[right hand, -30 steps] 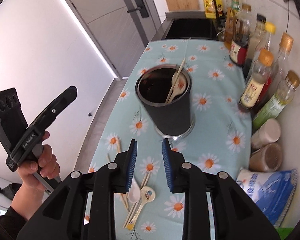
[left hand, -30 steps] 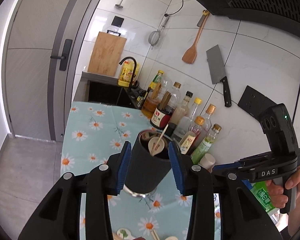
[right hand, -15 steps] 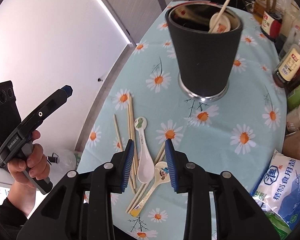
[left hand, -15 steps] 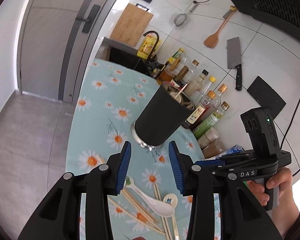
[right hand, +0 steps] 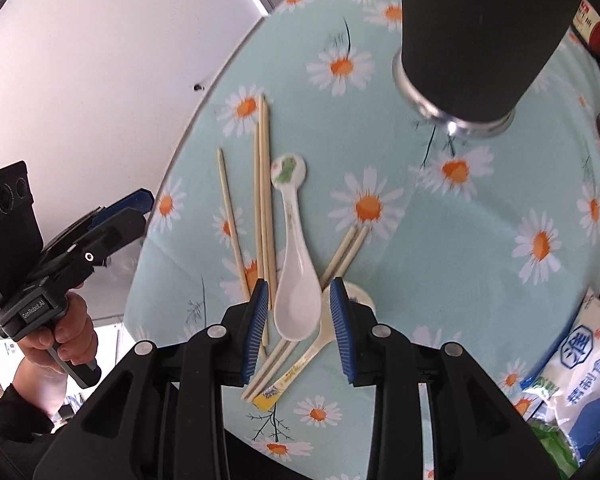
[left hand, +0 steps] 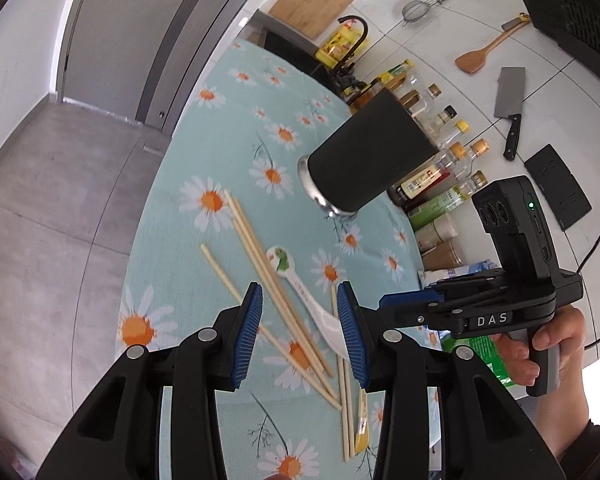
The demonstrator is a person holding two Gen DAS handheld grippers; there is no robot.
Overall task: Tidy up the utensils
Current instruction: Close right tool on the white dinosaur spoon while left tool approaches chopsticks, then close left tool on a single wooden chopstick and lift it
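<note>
A white ceramic spoon (right hand: 296, 300) lies on the daisy tablecloth (right hand: 480, 240), its bowl straight under my right gripper (right hand: 299, 322), which is open and points steeply down. A second spoon with a yellow handle end (right hand: 300, 364) and several wooden chopsticks (right hand: 263, 200) lie beside it. My left gripper (left hand: 300, 334) hangs open over the same chopsticks (left hand: 260, 256) and white spoon (left hand: 304, 296), with nothing held. The black utensil holder (left hand: 368, 160) stands farther back on its steel base (right hand: 460, 120).
Sauce bottles (left hand: 432, 176) and spice jars (left hand: 440, 240) line the wall behind the holder. A white salt bag (right hand: 584, 364) lies at the right. The table's left edge (right hand: 172, 168) drops to the floor. A hand holds each gripper's handle.
Both grippers have come down and tipped toward the table. The holder has slid up and away in both views, and the loose spoons and chopsticks now sit under the fingers.
</note>
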